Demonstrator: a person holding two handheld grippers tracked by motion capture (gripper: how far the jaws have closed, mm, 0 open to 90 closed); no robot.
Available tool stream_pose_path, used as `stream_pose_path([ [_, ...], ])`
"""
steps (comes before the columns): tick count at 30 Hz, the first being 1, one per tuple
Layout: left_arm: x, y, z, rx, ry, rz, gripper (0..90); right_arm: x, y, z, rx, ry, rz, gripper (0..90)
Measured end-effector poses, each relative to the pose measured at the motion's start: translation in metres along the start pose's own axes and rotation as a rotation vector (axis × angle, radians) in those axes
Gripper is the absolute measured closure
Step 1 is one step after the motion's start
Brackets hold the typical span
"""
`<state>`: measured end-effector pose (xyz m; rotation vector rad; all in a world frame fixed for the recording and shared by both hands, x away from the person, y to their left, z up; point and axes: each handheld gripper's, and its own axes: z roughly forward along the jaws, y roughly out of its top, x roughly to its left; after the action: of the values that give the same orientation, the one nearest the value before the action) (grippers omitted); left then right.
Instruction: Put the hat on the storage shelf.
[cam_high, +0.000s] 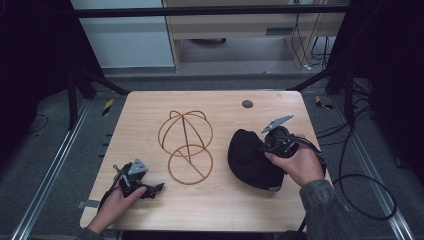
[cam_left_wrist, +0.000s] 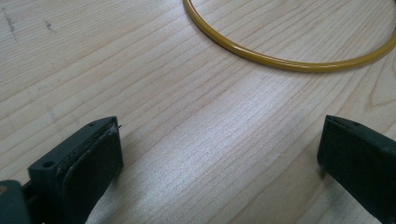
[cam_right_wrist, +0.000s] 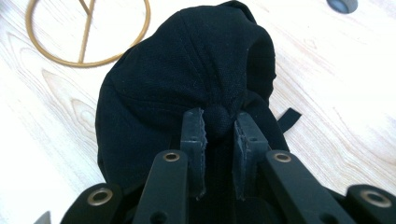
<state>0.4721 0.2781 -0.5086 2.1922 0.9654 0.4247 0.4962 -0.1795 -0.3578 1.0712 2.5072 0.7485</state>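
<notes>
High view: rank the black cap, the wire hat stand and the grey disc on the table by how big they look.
1. Wire hat stand, largest in outline, though mostly open wire.
2. Black cap, slightly smaller, partly covered by the right hand-held gripper pinching it.
3. Grey disc, by far the smallest.

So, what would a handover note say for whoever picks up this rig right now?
Right gripper: shut on a pinch of the black fabric cap, at the table's right side.
Left gripper: open, empty, resting on the light wooden table near the gold wire hat stand, which is bare.
Done: cap gripped.
Left, probably: carry the cap over and set it on the stand's dome.
</notes>
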Motion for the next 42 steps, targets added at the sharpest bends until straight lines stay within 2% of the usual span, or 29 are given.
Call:
stream_pose_path([
  [9, 0.0, 0.0, 0.0, 0.0, 0.0, 0.0, 0.0, -0.002, 0.005, -0.024, -0.059, 0.0, 0.017, 77.2],
  [17, 0.0, 0.0, 0.0, 0.0, 0.0, 0.0, 0.0, -0.003, 0.005, -0.036, -0.112, -0.006, 0.046, 77.2],
  [25, 0.0, 0.0, 0.0, 0.0, 0.0, 0.0, 0.0, -0.005, 0.002, -0.049, -0.192, 0.001, 0.077, 77.3],
  [34, 0.0, 0.0, 0.0, 0.0, 0.0, 0.0, 0.0, -0.004, 0.007, -0.065, -0.267, 0.0, 0.091, 77.4],
  [42, 0.0, 0.0, 0.0, 0.0, 0.0, 0.0, 0.0, -0.001, 0.016, -0.077, -0.298, -0.003, 0.081, 77.4],
])
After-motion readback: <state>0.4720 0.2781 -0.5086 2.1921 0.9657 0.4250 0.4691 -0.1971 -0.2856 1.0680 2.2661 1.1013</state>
